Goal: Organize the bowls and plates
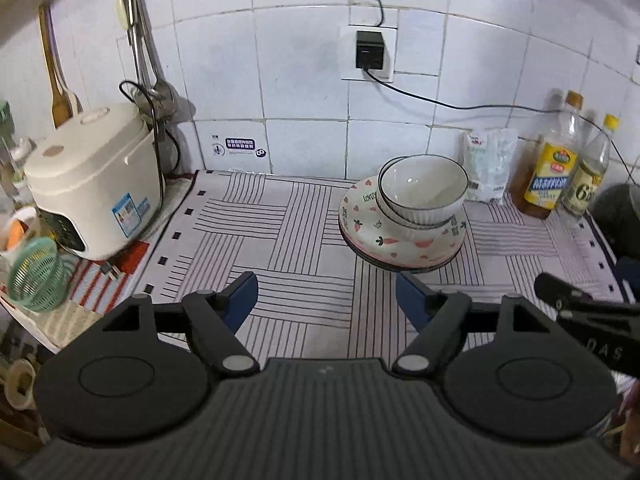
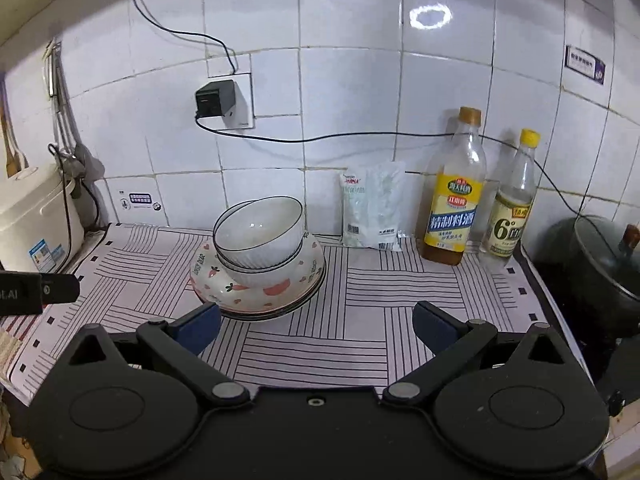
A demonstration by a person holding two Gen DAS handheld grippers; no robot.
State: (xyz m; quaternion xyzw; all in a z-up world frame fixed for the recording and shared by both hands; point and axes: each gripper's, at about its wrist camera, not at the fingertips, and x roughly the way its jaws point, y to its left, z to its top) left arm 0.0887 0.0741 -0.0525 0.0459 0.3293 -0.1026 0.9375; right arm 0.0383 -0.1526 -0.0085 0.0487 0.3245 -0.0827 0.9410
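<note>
Worktop [image 1: 280, 248] is covered by a striped mat and backed by a white tiled wall [image 1: 300, 80].

Stack: two white bowls [image 1: 424, 192] with dark rims, nested, the upper one tilted. They sit on a plate [image 1: 384, 236] printed with hearts and carrots, which lies on further dark-rimmed plates; how many I cannot tell. The stack stands toward the rear edge of the worktop, nearer the right end, apart from the wall.

Left gripper [image 1: 327, 300]: jaws spread, nothing between them, only mat visible in the gap. Its right blue finger [image 1: 412, 300] appears just in front of the stack's near rim; whether it touches I cannot tell.

Right gripper [image 2: 316, 330]: jaws spread wide, nothing between them. Its left blue finger [image 2: 198, 328] overlaps the near rim of the stack in the right wrist view; contact cannot be confirmed.

Other items: a rice cooker [image 1: 92, 184] at the left end of the worktop, a green basket [image 1: 36, 276] on its side in front of it. A white packet [image 2: 372, 208] leans on the wall behind the stack, to its right. Two bottles [image 2: 452, 196] with yellow labels stand at the rear right. A dark pot [image 2: 600, 264] sits past the right edge. A black plug [image 1: 370, 50] occupies the wall socket, with a cable running right. Utensils [image 1: 140, 40] hang above the cooker.
</note>
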